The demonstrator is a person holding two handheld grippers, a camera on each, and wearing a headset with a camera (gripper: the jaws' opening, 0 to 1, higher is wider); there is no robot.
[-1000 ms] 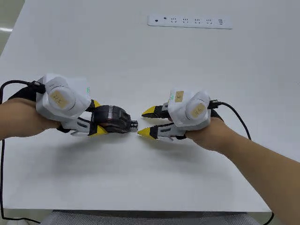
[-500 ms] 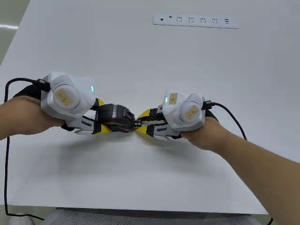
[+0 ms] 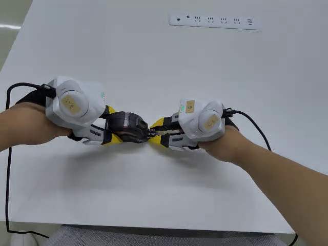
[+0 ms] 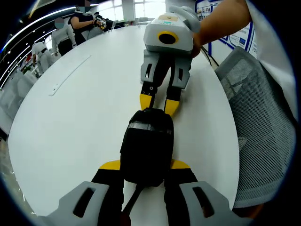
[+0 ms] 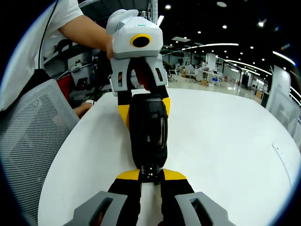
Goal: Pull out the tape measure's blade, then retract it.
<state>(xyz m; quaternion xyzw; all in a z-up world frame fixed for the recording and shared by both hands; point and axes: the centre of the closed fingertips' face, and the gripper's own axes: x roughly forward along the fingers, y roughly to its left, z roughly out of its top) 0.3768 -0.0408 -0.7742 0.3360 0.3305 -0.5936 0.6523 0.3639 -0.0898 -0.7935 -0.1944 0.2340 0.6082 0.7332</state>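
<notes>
The tape measure, a black case, is held just above the white surface, near its front edge and between the person's two hands. The left hand-held gripper is clamped on the case from both sides, its yellow-tipped jaws pressed against the case's rear half, so the case points straight out toward the other hand. The right hand-held gripper faces it head-on, and its jaws are drawn together on the small metal end tab at the mouth of the case. The tab sits close against the case, and the two sets of yellow tips nearly meet. From the head view, both tools lie roughly level in one line, left to right. A black cable trails from the back of the right tool across the surface and off the near edge. A white power strip lies flat well beyond the hands, toward the far side. A grey mesh chair stands beside the surface on the person's side.
</notes>
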